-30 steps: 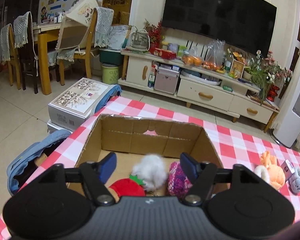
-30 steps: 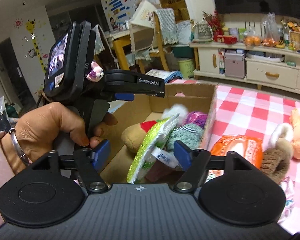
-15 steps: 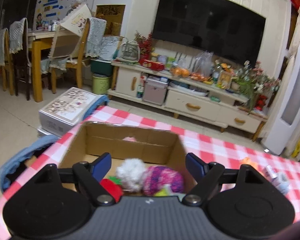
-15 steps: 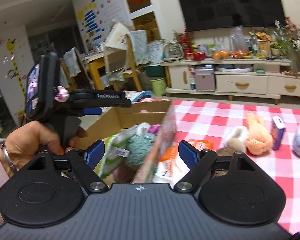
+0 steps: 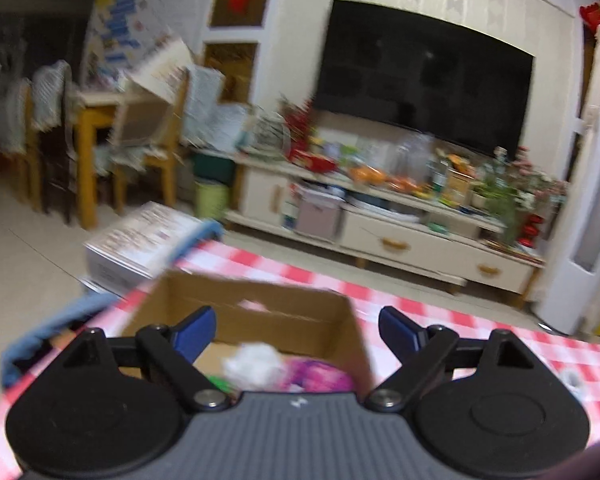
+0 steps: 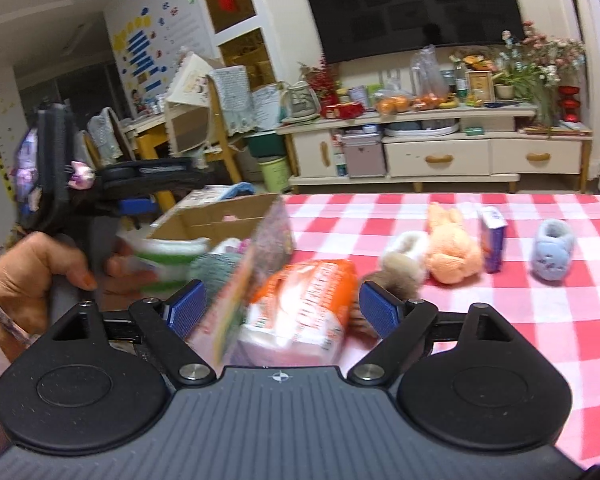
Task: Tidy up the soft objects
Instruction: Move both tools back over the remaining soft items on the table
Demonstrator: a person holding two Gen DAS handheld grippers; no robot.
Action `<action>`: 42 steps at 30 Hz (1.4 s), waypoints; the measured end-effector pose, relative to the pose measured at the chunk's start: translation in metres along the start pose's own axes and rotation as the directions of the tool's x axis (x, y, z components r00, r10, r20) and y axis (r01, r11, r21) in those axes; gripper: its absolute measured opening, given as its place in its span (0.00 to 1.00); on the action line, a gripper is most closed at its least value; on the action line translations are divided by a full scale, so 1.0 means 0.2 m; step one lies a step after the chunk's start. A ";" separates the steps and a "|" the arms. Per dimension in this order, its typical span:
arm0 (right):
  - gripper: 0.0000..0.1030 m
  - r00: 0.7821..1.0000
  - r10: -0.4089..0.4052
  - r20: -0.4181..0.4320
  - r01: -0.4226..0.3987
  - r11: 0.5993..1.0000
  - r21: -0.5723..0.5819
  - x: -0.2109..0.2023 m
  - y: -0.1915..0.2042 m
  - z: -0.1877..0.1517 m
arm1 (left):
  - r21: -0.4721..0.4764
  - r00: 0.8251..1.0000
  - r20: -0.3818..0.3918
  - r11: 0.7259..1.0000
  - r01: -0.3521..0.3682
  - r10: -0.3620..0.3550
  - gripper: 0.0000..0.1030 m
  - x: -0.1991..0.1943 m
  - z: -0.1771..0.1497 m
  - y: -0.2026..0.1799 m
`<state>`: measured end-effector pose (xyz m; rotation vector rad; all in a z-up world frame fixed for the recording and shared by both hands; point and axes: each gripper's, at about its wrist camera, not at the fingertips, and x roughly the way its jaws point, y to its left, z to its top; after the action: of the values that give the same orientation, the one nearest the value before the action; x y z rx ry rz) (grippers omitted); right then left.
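Jaws on both your grippers have just been opening and nothing's pinched in either one now. A second ago your right gripper (image 6: 283, 306) had the flat green-and-white sponge with the paper label hanging between its blue ribbed pads over the open brown corrugated cardboard box (image 6: 216, 216); now that view has swung off toward the red-and-white checked tablecloth (image 6: 480, 312), and the crinkly orange plastic pack (image 6: 300, 304) lies on the cloth just ahead of the wide-spread pads, not touched by them. The sponge looks to be the green-and-white blur (image 6: 160, 256) at the box's near side, too smeared to say how it lies. Your left gripper (image 5: 296, 330) spread wider too and its view tipped up, so the box (image 5: 260, 304) sits lower in frame, with the fluffy white pom-pom (image 5: 254, 364) and the pink-purple knitted ball (image 5: 320, 376) inside it. Your left hand (image 6: 40, 272) is wrapped around that gripper's handle beside the box. Well apart on the cloth: a fuzzy peach plush rabbit (image 6: 452, 248), a cream-and-brown furry slipper (image 6: 404, 256) touching it, a small purple carton (image 6: 494, 240) standing upright, and a pale blue fleece bootie (image 6: 552, 256).
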<state>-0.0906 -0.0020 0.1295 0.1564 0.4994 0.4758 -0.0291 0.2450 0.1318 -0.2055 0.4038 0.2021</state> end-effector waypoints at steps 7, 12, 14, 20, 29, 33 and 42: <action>1.00 0.988 -0.147 0.051 0.147 0.989 -0.004 -0.09 -0.14 -0.06 | 0.036 0.997 0.059 0.998 -0.052 0.050 0.86 -0.07 0.00 0.02; 1.00 0.973 -0.225 0.061 0.223 0.974 0.033 -0.12 -0.22 -0.12 | 0.072 0.997 0.078 0.997 -0.025 0.019 0.86 -0.11 -0.03 -0.05; 1.00 0.966 -0.250 0.064 0.247 0.968 0.042 -0.14 -0.24 -0.14 | 0.089 0.996 0.088 0.996 -0.016 0.008 0.86 -0.13 -0.04 -0.08; 1.00 0.942 -0.327 0.071 0.324 0.945 0.051 -0.18 -0.30 -0.19 | 0.167 0.994 0.102 0.985 0.032 -0.049 0.85 -0.20 -0.10 -0.21; 1.00 0.920 -0.383 0.081 0.379 0.923 0.062 -0.23 -0.35 -0.24 | 0.268 0.985 0.030 0.951 0.154 -0.169 0.83 -0.29 -0.26 -0.46; 1.00 0.915 -0.394 0.085 0.390 0.919 0.058 -0.24 -0.38 -0.25 | 0.302 0.981 -0.004 0.935 0.185 -0.193 0.82 -0.30 -0.34 -0.55; 1.00 0.903 -0.427 0.046 0.421 0.901 0.102 -0.22 -0.47 -0.30 | 0.352 0.971 -0.078 0.905 0.241 -0.228 0.81 -0.30 -0.52 -0.73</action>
<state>-0.1166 -0.1039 0.0709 0.1439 0.4730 0.0191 -0.0864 0.0711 0.0853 0.1048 0.4403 -0.1153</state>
